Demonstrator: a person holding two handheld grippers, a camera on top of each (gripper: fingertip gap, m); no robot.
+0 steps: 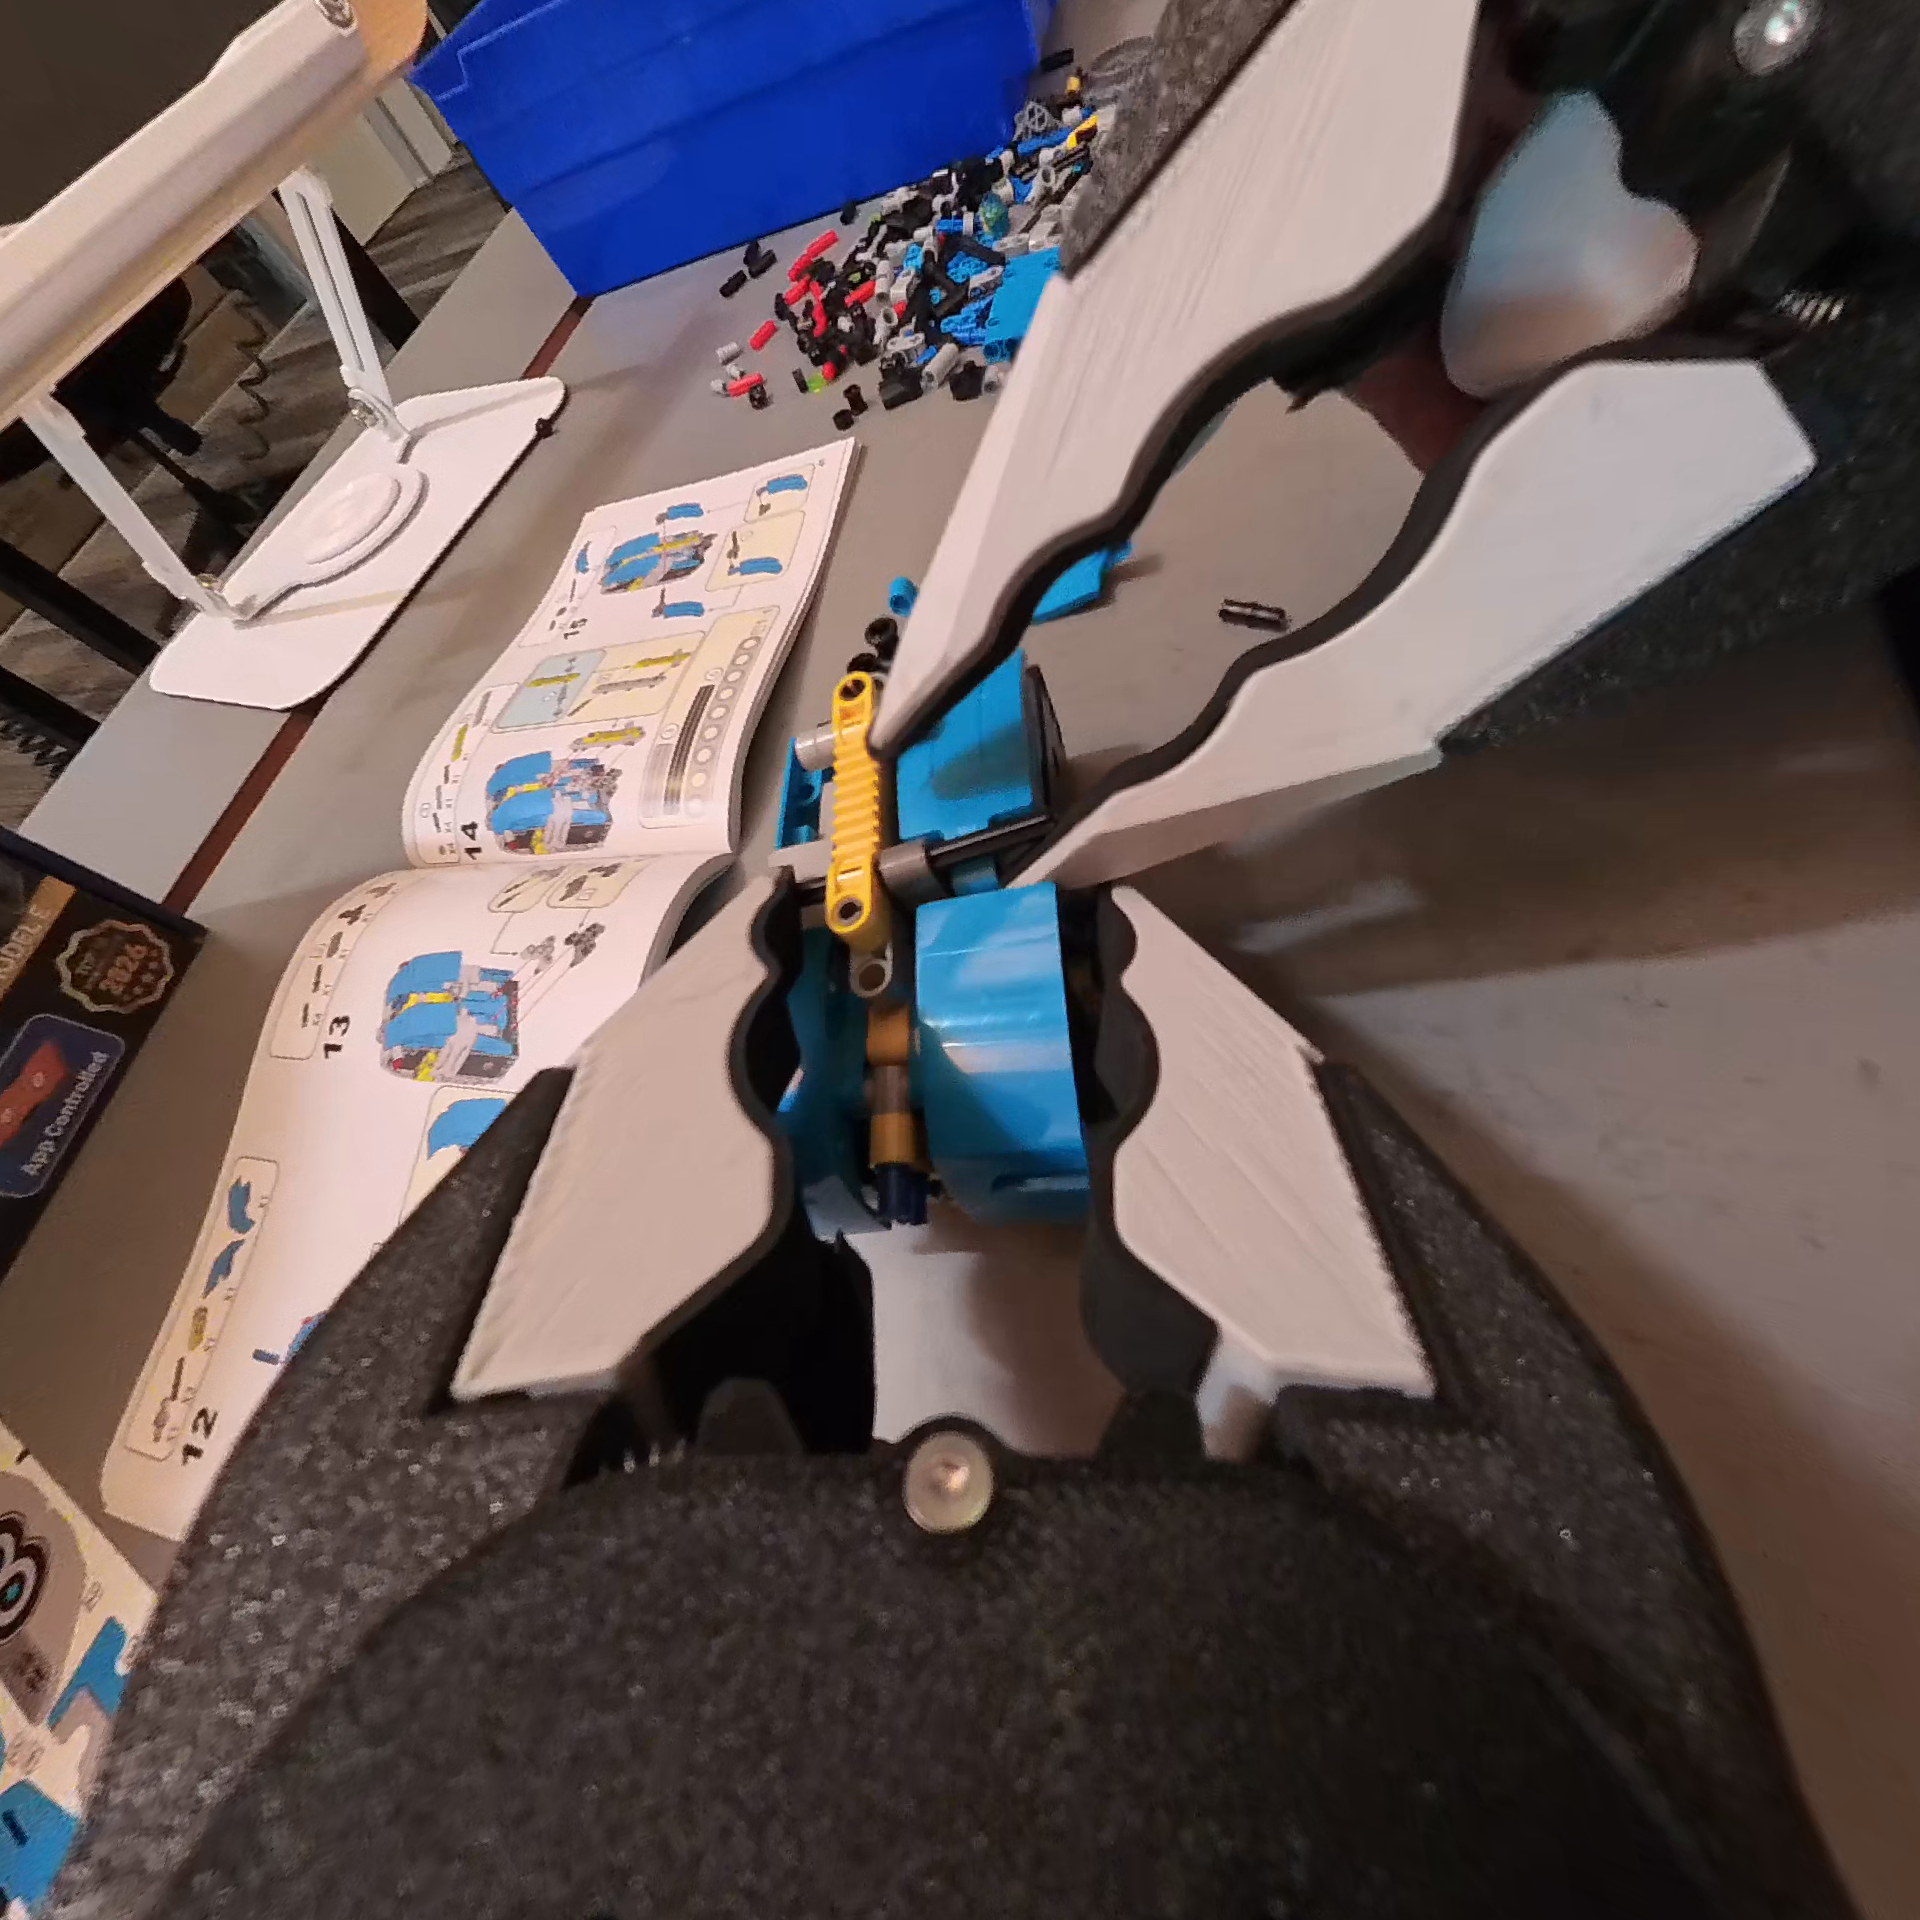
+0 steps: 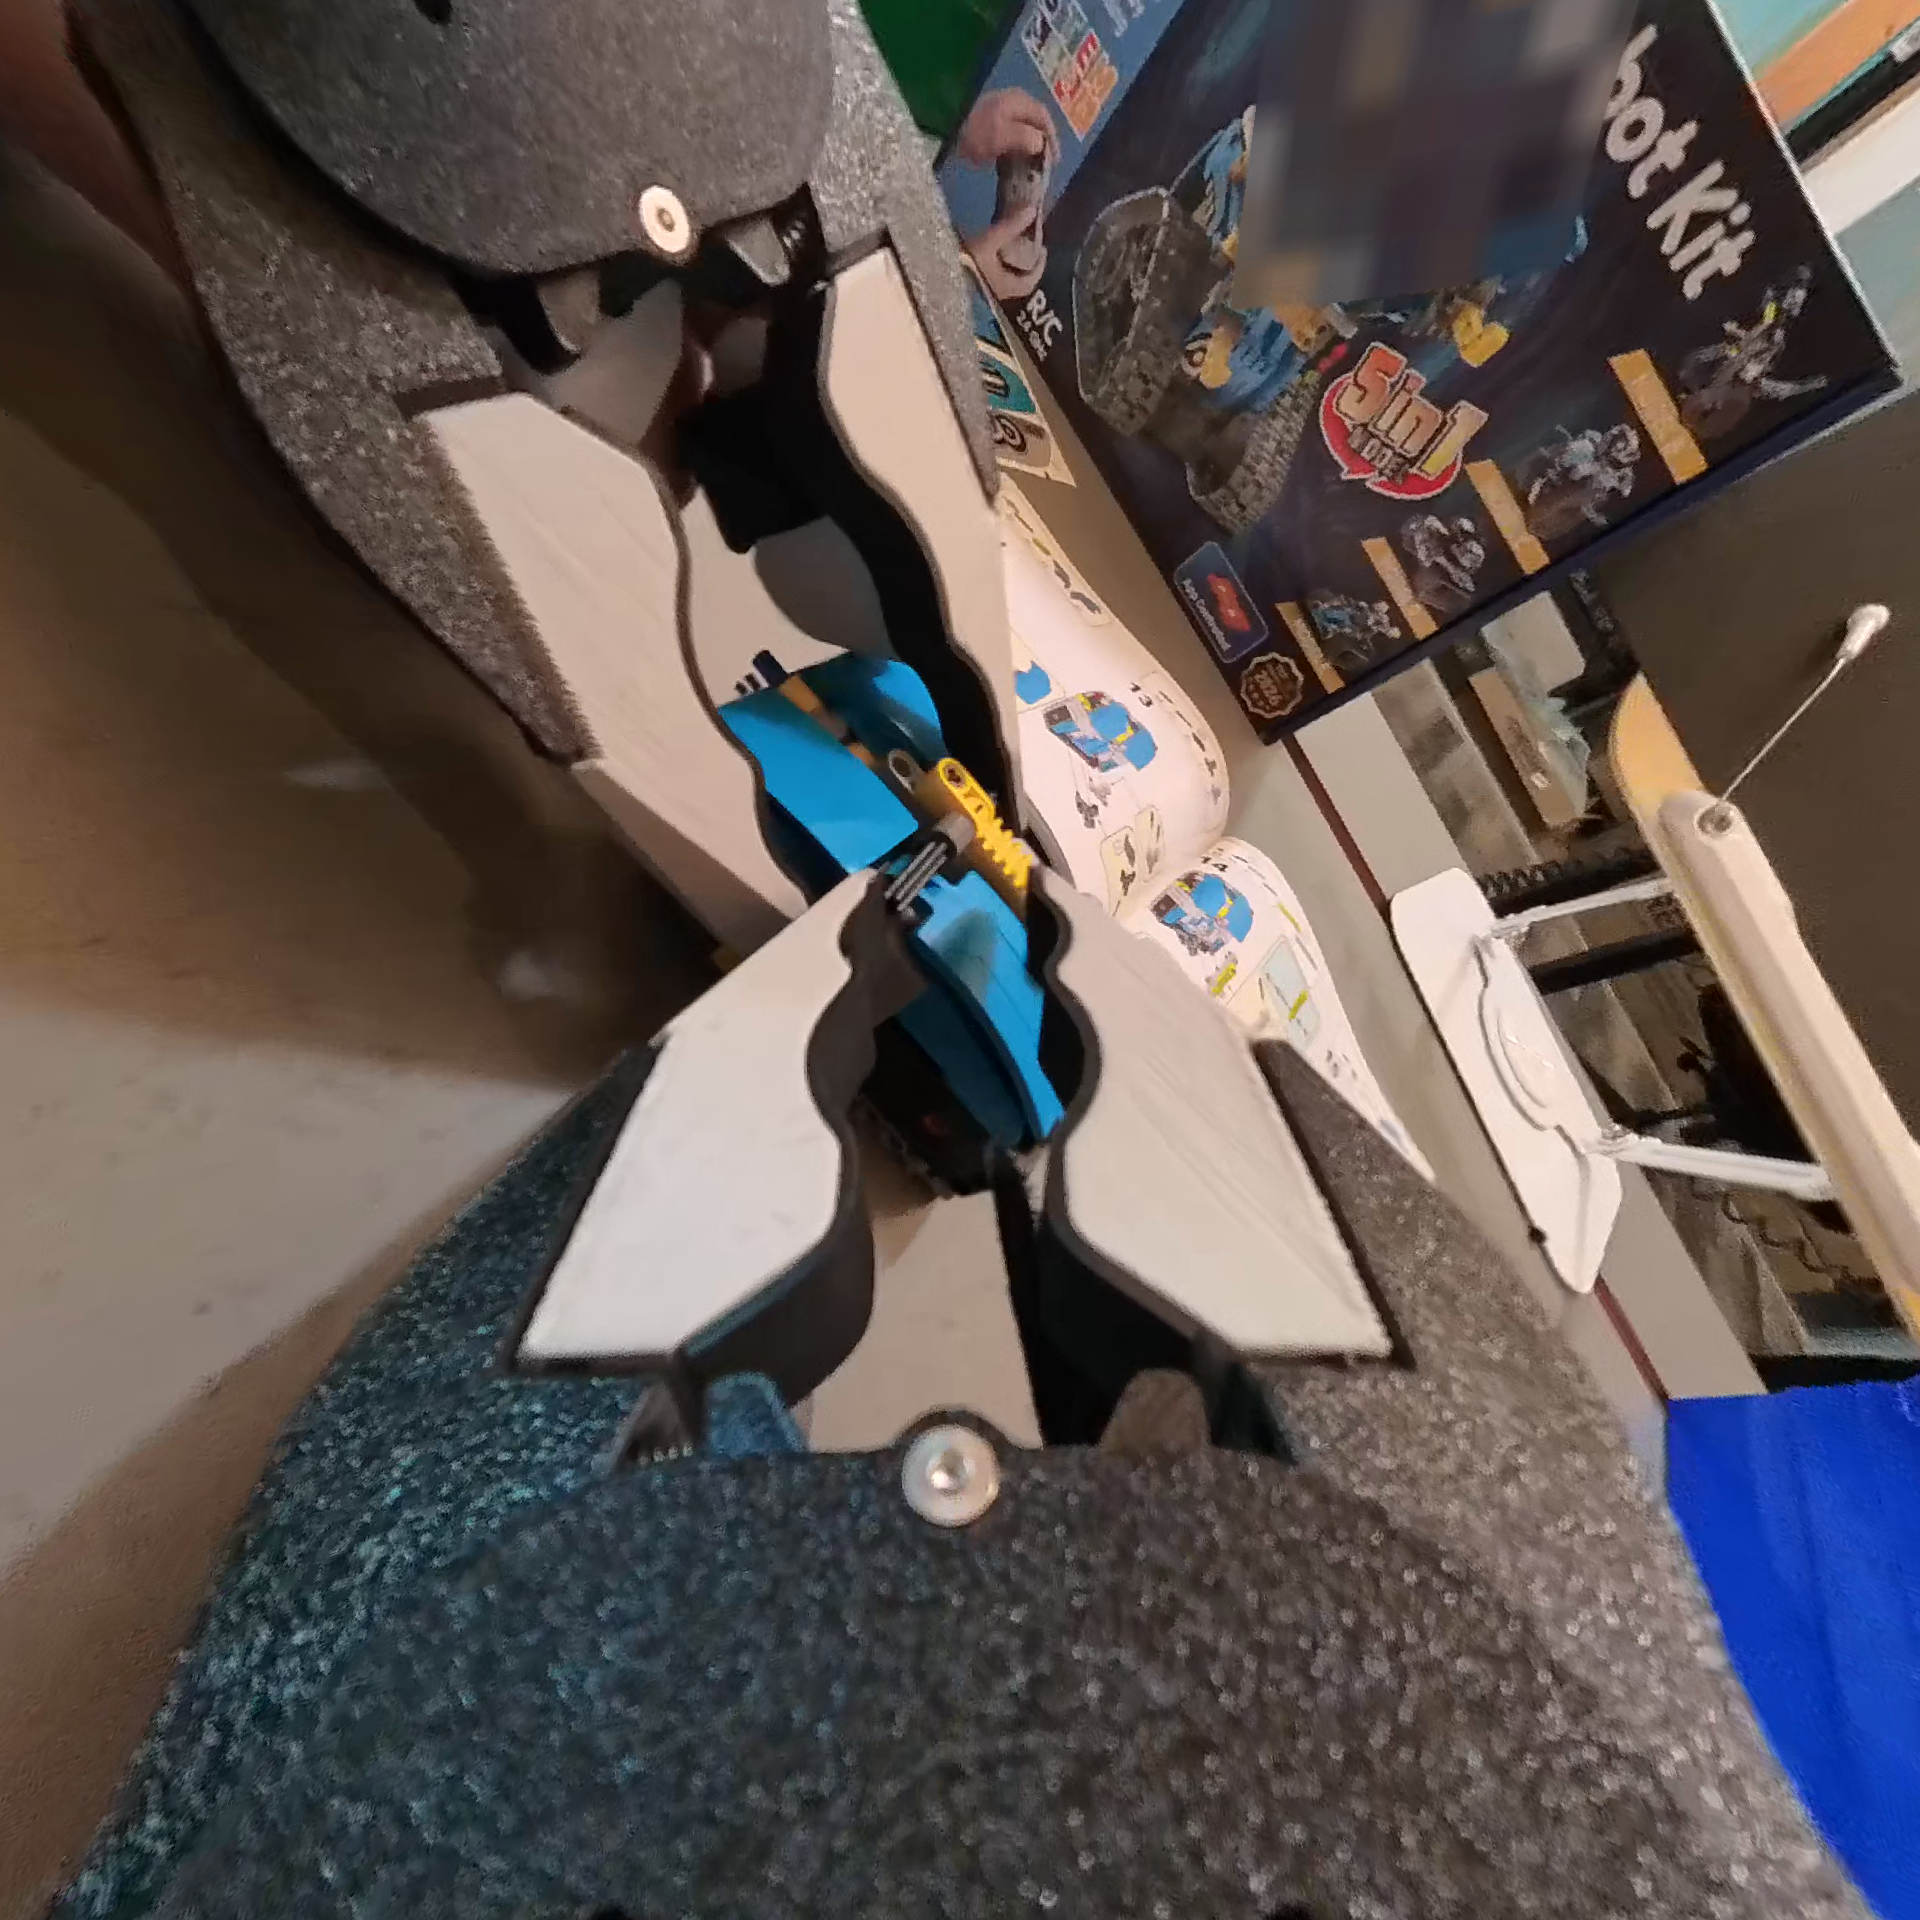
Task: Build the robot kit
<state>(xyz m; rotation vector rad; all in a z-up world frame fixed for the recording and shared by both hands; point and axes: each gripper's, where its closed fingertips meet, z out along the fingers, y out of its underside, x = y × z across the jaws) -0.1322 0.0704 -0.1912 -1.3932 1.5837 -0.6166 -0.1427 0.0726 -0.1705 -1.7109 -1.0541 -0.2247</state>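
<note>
A small brick model [image 1: 997,1039] of blue panels, with a yellow toothed beam [image 1: 857,800] and a grey axle, hangs above the grey table between both grippers. My left gripper [image 1: 945,904] is shut on its near end. My right gripper [image 1: 956,805] comes in from the upper right and is shut on the far end. In the right wrist view, the right gripper [image 2: 956,894] clamps the blue model [image 2: 831,769] from below, and the left gripper [image 2: 904,862] clamps it from above. The yellow beam [image 2: 987,831] sticks out beside the fingers.
An open instruction booklet [image 1: 623,727] [image 2: 1101,727] lies left of the model. A pile of loose pieces [image 1: 914,281] and a blue bin [image 1: 727,125] sit farther back. A white stand base [image 1: 353,540], the kit box [image 2: 1455,312] and a black pin [image 1: 1252,613] are nearby. Both grippers' tips are close together, under 4 cm apart.
</note>
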